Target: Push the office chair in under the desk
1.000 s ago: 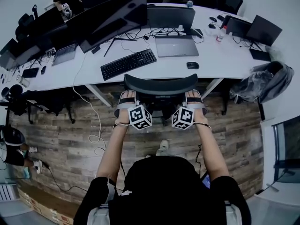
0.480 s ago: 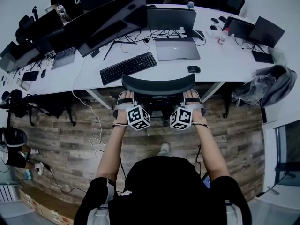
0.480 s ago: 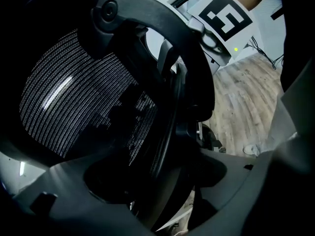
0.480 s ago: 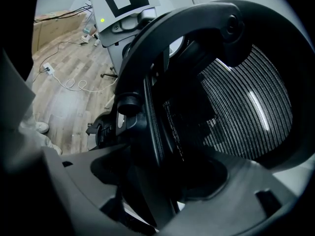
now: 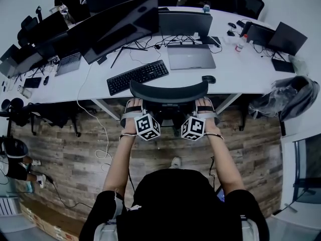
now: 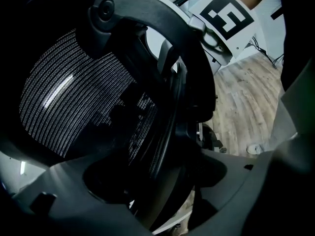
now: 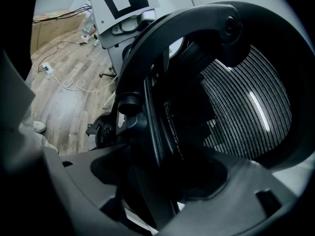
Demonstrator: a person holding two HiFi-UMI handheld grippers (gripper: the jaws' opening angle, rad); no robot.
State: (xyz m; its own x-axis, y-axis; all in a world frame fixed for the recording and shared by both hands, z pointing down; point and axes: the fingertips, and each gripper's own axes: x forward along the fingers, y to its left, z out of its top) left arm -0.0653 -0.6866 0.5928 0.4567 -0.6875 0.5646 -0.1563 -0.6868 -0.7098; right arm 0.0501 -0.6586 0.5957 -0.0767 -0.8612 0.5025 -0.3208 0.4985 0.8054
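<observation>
Chair position: office chair [image 5: 169, 91] dead ahead, backrest top right at the front edge of the counter [image 5: 235, 72], seat hidden beneath it.
Push line: straight off both sets of jaws toward the counter; the backrest's long axis runs crosswise, left to right.
Left gripper [image 5: 133, 106]: jaws clenched on the backrest's left frame edge.
Right gripper [image 5: 205, 104]: jaws clenched on the right frame edge, level with the left, so neither hand is nearer.
Look: black curved frame, pale-striped mesh [image 6: 74, 97] panel, wooden floor [image 5: 75, 154] below.
</observation>
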